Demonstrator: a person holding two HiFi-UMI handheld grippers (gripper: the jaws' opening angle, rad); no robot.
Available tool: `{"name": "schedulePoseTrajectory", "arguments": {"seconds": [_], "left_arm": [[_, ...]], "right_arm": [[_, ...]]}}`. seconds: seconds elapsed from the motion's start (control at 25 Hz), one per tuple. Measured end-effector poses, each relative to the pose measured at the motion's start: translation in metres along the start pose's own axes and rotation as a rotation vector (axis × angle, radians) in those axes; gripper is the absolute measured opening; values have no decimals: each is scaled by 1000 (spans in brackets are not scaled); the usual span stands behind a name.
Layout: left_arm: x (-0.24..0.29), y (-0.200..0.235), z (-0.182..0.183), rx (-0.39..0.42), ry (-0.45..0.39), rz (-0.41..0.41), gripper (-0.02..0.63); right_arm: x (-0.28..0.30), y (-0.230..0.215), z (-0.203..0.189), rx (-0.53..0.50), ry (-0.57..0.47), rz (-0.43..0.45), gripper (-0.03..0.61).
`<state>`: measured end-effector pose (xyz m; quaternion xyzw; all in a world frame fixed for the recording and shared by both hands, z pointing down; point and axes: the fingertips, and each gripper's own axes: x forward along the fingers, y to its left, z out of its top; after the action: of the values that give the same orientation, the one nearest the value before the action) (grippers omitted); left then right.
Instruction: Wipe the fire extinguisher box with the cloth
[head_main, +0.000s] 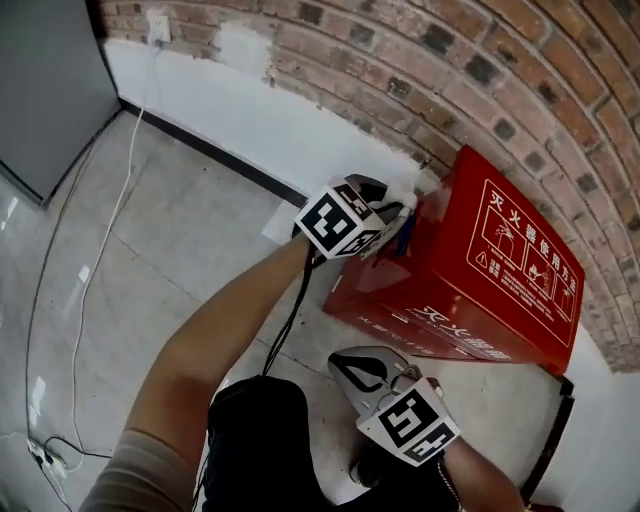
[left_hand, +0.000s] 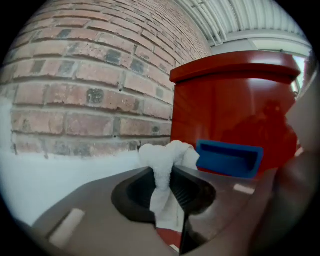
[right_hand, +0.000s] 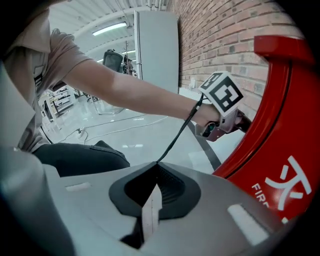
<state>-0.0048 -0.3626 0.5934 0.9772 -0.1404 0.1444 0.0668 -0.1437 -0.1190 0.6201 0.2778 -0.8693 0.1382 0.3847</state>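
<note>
The red metal fire extinguisher box (head_main: 470, 260) stands on the floor against the brick wall (head_main: 400, 60). The left claw (left_hand: 167, 172) is clamped on a bunched white cloth (left_hand: 165, 157), held just beside the box's end face near its blue recessed handle (left_hand: 229, 157); contact is unclear. The right claw (right_hand: 150, 200) is closed and empty, near the box's front. Wiping looks barely begun: the lid and front seemingly remain

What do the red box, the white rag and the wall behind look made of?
Red box: likely painted sheet metal; glossy, showing reflections.
White rag: soft, nubby fabric, perhaps terry; it bunches and folds.
Wall: rough brick with mortar joints, white-painted along the bottom.
</note>
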Motion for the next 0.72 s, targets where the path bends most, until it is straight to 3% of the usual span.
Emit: {"name": "schedulePoseTrajectory", "arguments": {"seconds": [0.12,0.24,0.48,0.72], "left_arm": [[-19,-16,-19,-40,-21,-58,87],[-39,-38,-30,-19,-22,-116,87],[-76,-82,-83,-4,52,-198,87],[-85,-99,-143,-8,155,-250,87]], "right_arm": [[6,-1,-7,8,6,17,26],[16,-5,-19,-2,35,18,26],[46,15,-41,-9,120,167,26],[69,43,-42,-94,163,279,27]]}}
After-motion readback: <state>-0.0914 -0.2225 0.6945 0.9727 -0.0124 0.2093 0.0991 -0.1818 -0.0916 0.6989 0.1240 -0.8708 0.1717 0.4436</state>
